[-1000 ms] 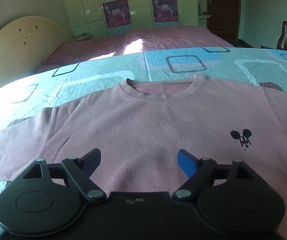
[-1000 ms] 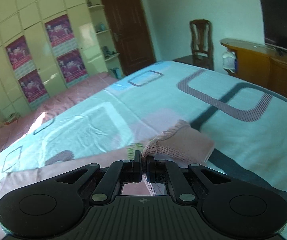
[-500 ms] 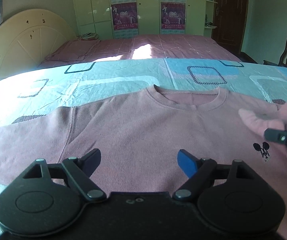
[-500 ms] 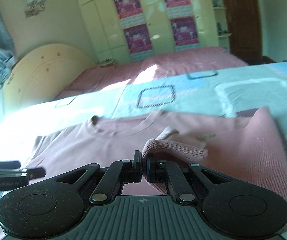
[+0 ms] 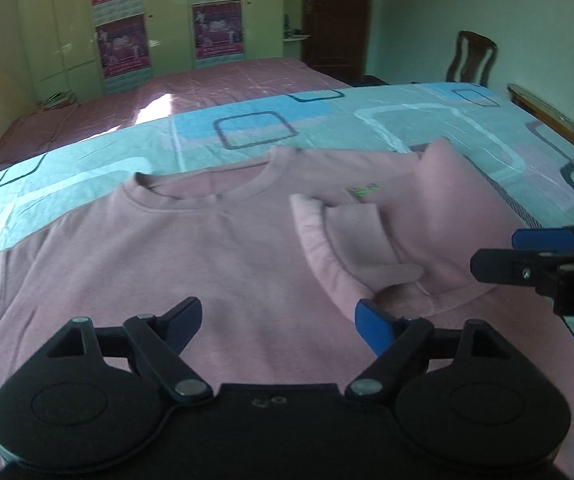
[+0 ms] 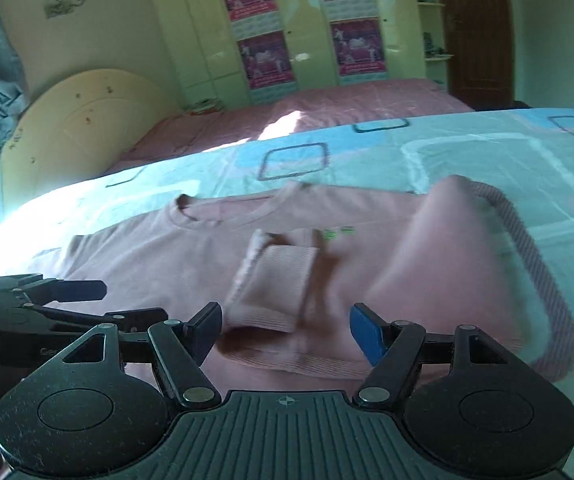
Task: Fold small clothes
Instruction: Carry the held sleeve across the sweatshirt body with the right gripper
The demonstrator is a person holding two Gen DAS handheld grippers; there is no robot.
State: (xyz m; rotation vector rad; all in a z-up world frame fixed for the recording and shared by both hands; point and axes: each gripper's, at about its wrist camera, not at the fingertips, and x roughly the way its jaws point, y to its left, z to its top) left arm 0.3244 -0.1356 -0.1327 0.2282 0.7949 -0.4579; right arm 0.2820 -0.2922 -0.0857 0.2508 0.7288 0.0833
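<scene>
A pink sweatshirt point(image 5: 191, 264) lies flat on the patterned bedspread, neckline away from me. Its right sleeve point(image 5: 359, 248) is folded inward across the chest, cuff lying loose. In the right wrist view the sweatshirt point(image 6: 159, 256) and the folded sleeve cuff point(image 6: 275, 284) lie just ahead of the fingers. My left gripper point(image 5: 277, 320) is open and empty above the lower chest. My right gripper point(image 6: 285, 328) is open and empty, just behind the cuff; it also shows in the left wrist view point(image 5: 523, 252) at the right edge. The left gripper shows at the left of the right wrist view point(image 6: 63, 292).
The light blue bedspread point(image 5: 427, 128) with square patterns covers the bed. A pink sheet point(image 5: 191, 92) lies beyond it, with wardrobes point(image 5: 67, 32) behind. A curved headboard point(image 6: 75, 128) stands at left. A wooden chair point(image 5: 471, 56) and a dark door point(image 5: 335, 16) are at the back right.
My right gripper carried the sleeve across the chest, then opened and let it go. The sleeve now lies folded on the sweatshirt. The left gripper stayed open and swung rightward.
</scene>
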